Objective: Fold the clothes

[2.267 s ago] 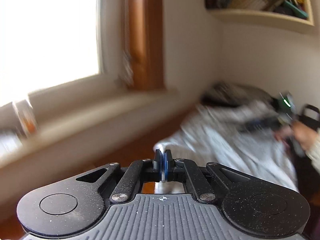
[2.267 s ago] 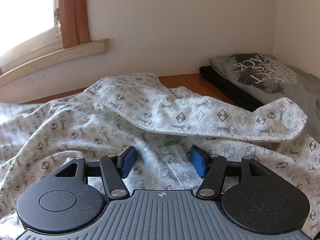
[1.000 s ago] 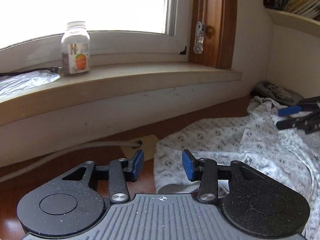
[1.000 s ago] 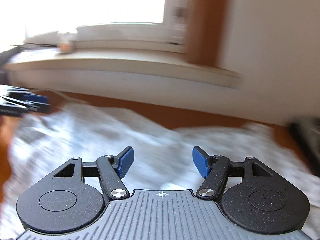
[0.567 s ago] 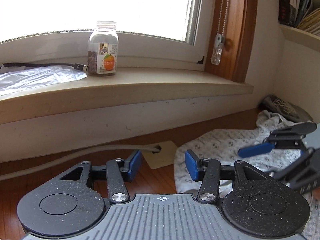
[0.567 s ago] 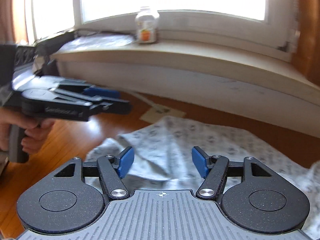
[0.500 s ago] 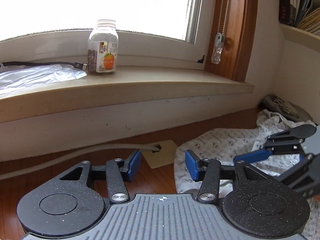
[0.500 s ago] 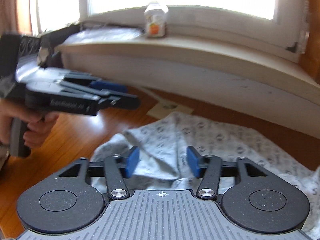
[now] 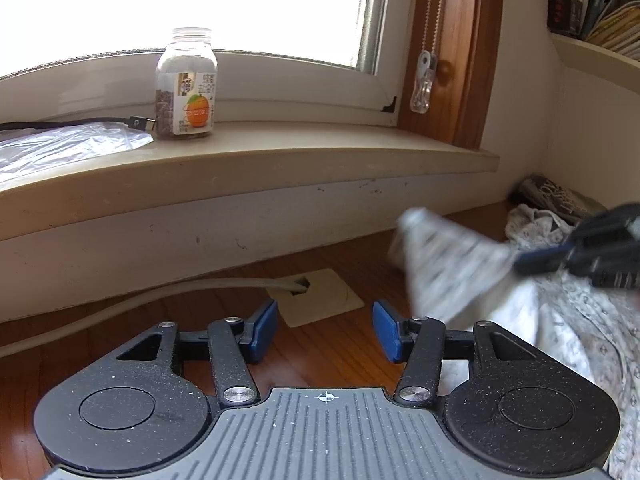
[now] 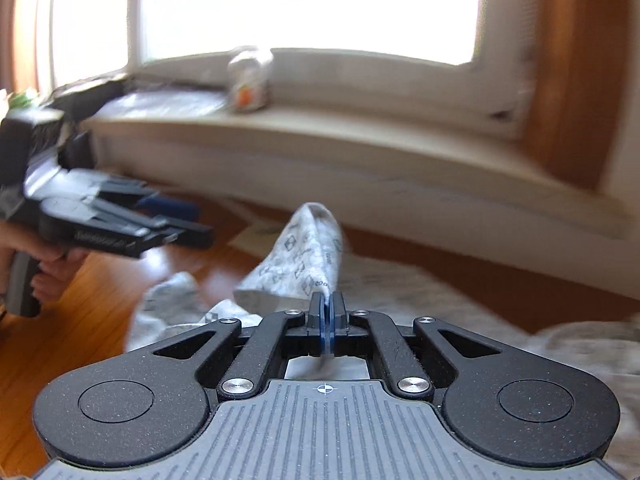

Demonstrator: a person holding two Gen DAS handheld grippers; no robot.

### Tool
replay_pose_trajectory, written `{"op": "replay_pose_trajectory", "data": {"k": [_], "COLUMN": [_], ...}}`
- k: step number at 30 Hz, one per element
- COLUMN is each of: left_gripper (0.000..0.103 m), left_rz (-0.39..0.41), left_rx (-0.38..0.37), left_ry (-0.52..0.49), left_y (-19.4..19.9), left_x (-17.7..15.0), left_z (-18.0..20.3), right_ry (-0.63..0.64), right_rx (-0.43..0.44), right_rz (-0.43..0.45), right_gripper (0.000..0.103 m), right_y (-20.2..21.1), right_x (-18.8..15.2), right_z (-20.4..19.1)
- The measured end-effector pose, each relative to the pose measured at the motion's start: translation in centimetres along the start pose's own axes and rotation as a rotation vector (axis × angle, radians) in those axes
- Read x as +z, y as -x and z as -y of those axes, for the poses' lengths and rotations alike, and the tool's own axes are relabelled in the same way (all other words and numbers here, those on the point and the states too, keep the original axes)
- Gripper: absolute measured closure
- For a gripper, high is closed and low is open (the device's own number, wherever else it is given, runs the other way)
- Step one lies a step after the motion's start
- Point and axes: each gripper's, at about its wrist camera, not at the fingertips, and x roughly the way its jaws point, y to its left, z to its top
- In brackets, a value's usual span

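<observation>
A fold of the patterned shirt (image 10: pixel 304 264) is pinched in the right gripper (image 10: pixel 327 322) – lifted off the wooden floor (image 9: pixel 328 344); the left gripper (image 9: pixel 325 330) is held spread, empty

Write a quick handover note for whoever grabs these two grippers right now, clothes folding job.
Right gripper: shut on a corner of the patterned garment, lifted off the wooden floor.
Left gripper: open, holding nothing, low over the floor beside the garment.
Done: a folded grey printed shirt lies by the far wall.
Left: the patterned garment is crumpled, no neat fold visible; it likely needs spreading flat, then folding.
</observation>
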Motion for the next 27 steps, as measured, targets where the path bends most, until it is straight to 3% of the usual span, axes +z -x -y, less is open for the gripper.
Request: {"op": "replay_pose_trajectory", "data": {"k": [8, 11, 15, 16, 19, 27], "left_gripper": [0.043, 0.041, 0.04, 0.04, 0.04, 0.038], "left_rz": [-0.01, -0.015, -0.016, -0.016, -0.016, -0.008], "left_rx": [-0.033, -0.059, -0.065, -0.063, -0.056, -0.041], "left_ry": [-0.038, -0.051, -0.059, -0.058, -0.051, -0.042], "left_y": [-0.2, -0.2, -0.3, -0.4, -0.4, -0.2], "left_x": [-0.2, -0.2, -0.3, -0.3, -0.3, -0.2], "left_z": [1.2, 1.6, 1.8, 1.8, 1.7, 1.3], "right_ry": [-0.06, -0.084, -0.072, -0.064, -0.035, 0.052], "right_rx": [-0.204, -0.231, -0.235, -0.23, -0.167, 0.052], "right_rz": [-0.04, -0.095, -0.081, -0.062, -0.032, -0.072], "right_gripper": [0.1, 0.1, 0.094, 0.086, 0.08, 0.072], "right_y": [6.8, 7.5, 7.4, 7.5, 6.9, 2.4], "right_x": [-2.8, -4.3, -3.9, -3.5, -2.4, -0.9], "right_z": [7.5, 9.1, 8.2, 7.6, 5.2, -1.8]}}
